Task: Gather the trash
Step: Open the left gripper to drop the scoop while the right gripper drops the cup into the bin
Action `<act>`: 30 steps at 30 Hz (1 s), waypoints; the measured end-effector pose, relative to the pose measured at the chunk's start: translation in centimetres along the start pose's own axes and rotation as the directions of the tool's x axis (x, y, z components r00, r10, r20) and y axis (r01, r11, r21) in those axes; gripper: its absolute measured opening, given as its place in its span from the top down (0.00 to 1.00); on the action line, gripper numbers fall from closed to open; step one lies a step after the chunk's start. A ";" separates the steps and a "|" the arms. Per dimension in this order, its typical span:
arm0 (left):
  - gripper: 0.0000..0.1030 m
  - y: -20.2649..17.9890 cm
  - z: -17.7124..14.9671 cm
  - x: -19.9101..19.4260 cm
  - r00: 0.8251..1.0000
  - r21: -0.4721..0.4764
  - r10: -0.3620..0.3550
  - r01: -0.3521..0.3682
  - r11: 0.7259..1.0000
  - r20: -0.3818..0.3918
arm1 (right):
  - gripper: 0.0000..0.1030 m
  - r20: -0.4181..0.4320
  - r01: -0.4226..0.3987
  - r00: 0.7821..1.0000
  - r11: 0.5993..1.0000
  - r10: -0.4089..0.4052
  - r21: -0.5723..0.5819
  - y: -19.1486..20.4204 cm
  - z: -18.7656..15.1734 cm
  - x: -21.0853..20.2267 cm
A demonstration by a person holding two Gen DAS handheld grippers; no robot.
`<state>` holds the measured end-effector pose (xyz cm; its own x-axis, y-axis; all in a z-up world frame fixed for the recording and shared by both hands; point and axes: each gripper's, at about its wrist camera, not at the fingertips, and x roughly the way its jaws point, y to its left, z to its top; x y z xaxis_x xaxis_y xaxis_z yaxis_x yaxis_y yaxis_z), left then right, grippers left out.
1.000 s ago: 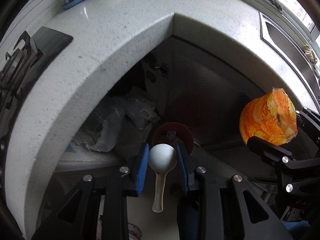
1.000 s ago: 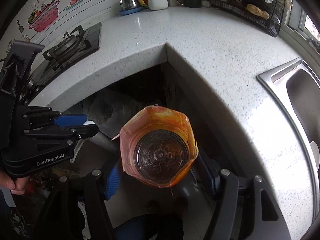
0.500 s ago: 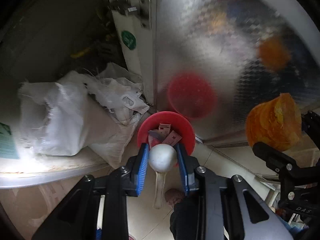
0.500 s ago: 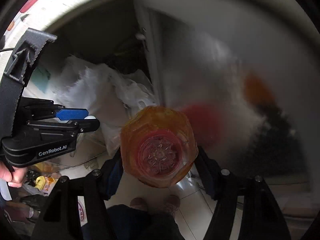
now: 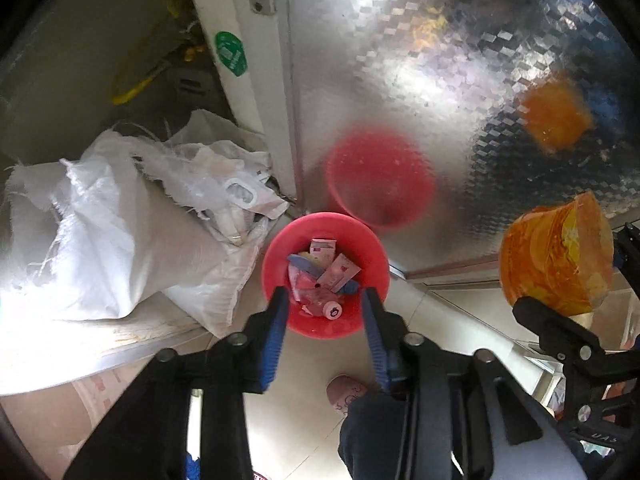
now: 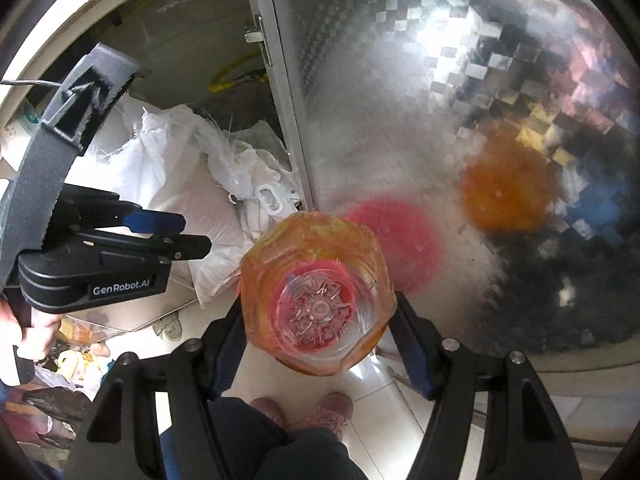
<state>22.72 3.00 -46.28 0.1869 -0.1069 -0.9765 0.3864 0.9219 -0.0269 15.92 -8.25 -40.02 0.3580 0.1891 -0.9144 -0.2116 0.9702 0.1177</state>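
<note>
Left claw (image 5: pixel 324 300) spread, empty, aimed down over round red plastic bin (image 5: pixel 280 252) of cartons on floor. Right claw (image 6: pixel 318 312) pinching crinkled orange-labelled clear bottle (image 6: pixel 316 288), base toward camera, above bin.

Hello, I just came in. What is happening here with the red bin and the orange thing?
A person is collecting trash with a handheld gripper in each hand. The left gripper hangs open and empty above the red bin, which stands on the floor beside white sacks and holds small packets. The right gripper grips a crumpled orange plastic bottle between its jaws, not yet dropped in the bin.
</note>
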 end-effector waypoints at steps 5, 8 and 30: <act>0.60 0.9 -1.2 -1.9 1.000 -0.036 0.015 -0.015 0.999 0.005 | 0.37 -0.014 -0.022 1.000 1.000 0.021 -0.015 0.3 0.4 -0.3; 0.59 1.8 -2.1 -2.7 1.000 -0.063 0.030 -0.029 0.998 0.006 | 0.37 -0.021 -0.053 0.998 0.998 0.052 -0.032 0.6 0.7 -0.9; 0.20 7.2 -7.0 -1.9 0.993 -0.170 0.115 -0.112 0.979 0.008 | 0.24 -0.072 -0.096 0.994 0.958 0.079 -0.270 6.0 2.4 5.1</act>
<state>18.83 12.45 -46.09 0.2374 -0.0028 -0.9714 0.2041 0.9778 0.0470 18.71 -1.09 -43.07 0.2739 0.2539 -0.9276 -0.4825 0.8707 0.0959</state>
